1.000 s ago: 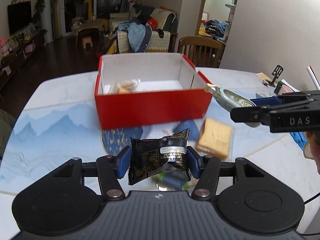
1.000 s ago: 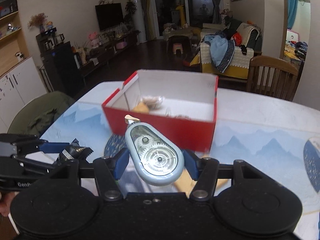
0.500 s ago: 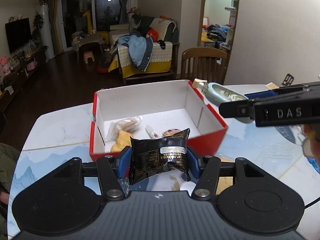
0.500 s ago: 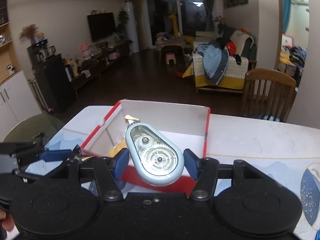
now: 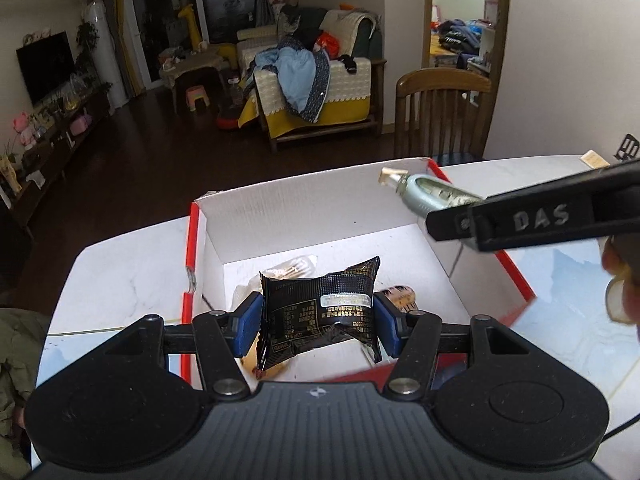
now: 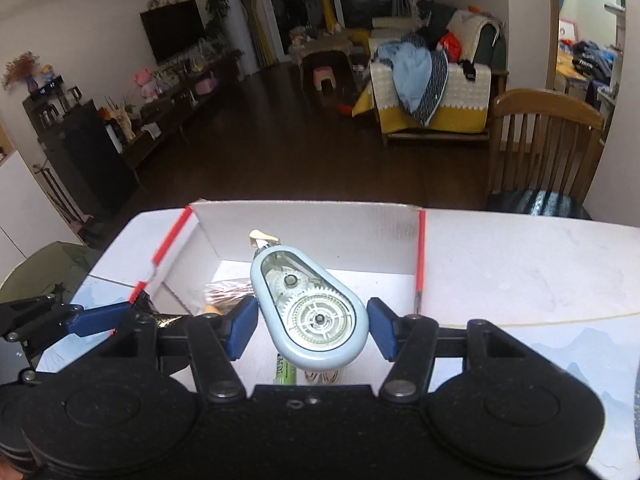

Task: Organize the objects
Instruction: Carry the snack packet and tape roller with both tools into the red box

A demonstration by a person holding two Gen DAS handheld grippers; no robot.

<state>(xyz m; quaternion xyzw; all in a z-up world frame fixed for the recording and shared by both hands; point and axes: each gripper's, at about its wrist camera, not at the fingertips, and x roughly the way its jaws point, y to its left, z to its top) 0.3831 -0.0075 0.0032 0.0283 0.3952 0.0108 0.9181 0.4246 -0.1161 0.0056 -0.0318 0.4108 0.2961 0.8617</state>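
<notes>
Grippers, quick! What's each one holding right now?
Left gripper: shut on the black snack packet.
Right gripper: shut on the blue correction tape dispenser.

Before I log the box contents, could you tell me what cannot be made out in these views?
- Left wrist: items under the black packet in the red box, hidden by it.
- Right wrist: green item, cut off by the gripper body and the correction tape.
- Packet label: too small.

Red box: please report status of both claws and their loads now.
Left claw shut on black packet. Right claw shut on tape dispenser. Both over red box. Nothing blocking.
</notes>
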